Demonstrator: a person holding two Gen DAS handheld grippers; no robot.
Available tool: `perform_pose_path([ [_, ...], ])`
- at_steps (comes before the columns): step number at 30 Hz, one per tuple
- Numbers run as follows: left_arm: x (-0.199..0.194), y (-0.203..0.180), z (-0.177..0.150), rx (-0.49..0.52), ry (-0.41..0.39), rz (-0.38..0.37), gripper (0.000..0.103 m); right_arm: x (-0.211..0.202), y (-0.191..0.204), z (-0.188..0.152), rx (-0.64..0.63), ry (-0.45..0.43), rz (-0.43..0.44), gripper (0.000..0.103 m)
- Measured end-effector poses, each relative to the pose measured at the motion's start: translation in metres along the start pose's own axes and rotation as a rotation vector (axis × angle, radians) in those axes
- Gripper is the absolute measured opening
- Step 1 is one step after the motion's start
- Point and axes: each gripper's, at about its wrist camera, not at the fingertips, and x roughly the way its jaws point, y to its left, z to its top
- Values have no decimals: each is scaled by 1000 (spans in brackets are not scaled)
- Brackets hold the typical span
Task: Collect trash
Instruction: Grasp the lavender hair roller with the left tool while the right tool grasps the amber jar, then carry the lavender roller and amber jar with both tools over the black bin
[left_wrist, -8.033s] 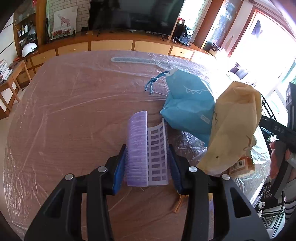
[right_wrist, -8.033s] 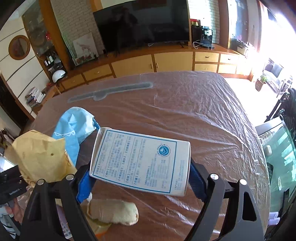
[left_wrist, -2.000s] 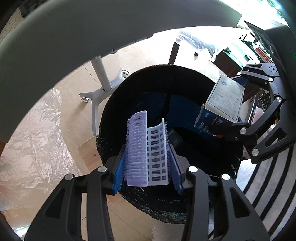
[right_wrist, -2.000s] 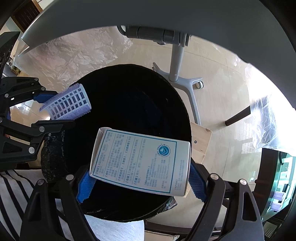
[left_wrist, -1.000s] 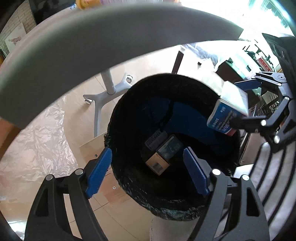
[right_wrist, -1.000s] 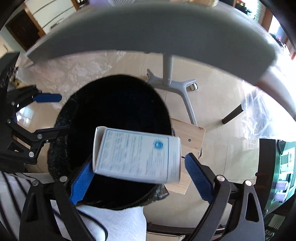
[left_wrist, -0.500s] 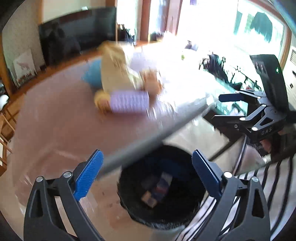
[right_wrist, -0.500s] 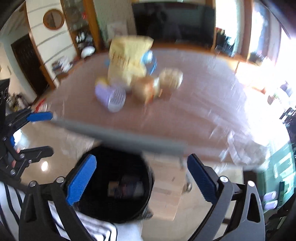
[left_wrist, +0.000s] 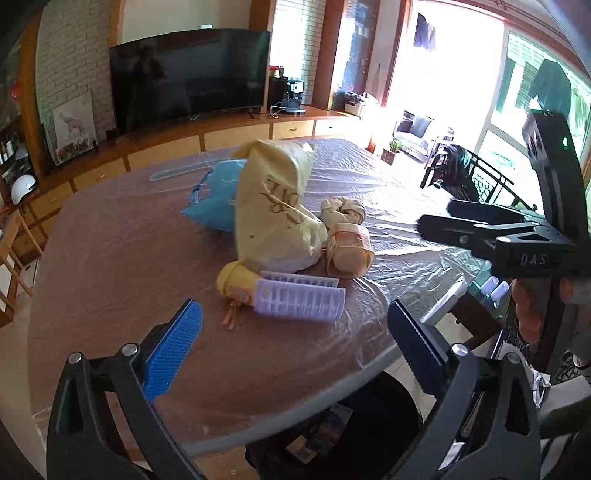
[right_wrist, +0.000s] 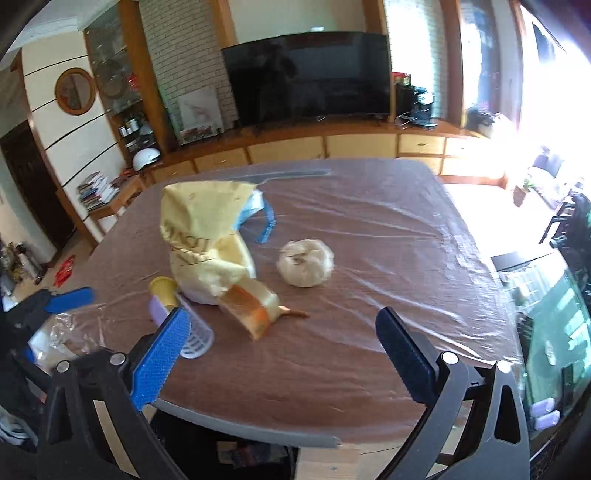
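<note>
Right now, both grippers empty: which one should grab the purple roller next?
Left. The purple roller lies just ahead of the open left gripper; from the right gripper it sits off to the side, partly behind one finger.

So here's our count. On the desk (left_wrist: 110, 258) we've got one yellow paper bag (left_wrist: 275, 210), one blue bag (left_wrist: 214, 201) tucked behind it, and one purple hair roller (left_wrist: 301, 300). Next to that, one yellow roller (left_wrist: 234, 282), partly hidden, so we can't swear what it is. We count two wrapped beige bundles: one knotted ball (left_wrist: 343, 210) and one cylinder with an orange label (left_wrist: 351, 251). One small tan clip-like bit (left_wrist: 229, 318) lies by the rollers. Under the desk edge there's one black trash bin (left_wrist: 351, 435) with a few boxes inside, too dark to count. And two claws: left claw (left_wrist: 295, 332), right claw (right_wrist: 284, 345), each with two blue pads.
</note>
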Motion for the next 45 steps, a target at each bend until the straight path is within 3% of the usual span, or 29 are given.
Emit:
perform_pose_path([
  [6,35,-9,1,49,54,9,101,40,20,2,-24,84,16,98],
  [12,50,-8,-3,48,74,19,99,73,16,3,60,162,53,87],
  [18,58,-8,-3,37,81,10,93,89,21,4,51,179,51,85],
  [20,61,-9,-1,40,82,14,85,92,25,5,46,177,48,84],
  [23,66,-6,0,28,92,4,75,101,29,7,43,187,53,73],
  [25,66,-4,0,20,96,-11,73,101,28,7,30,184,38,64],
  [31,60,-2,-2,28,77,-35,72,95,18,3,63,173,87,58],
  [45,31,14,-7,-14,49,-48,72,79,7,-11,54,159,71,57],
])
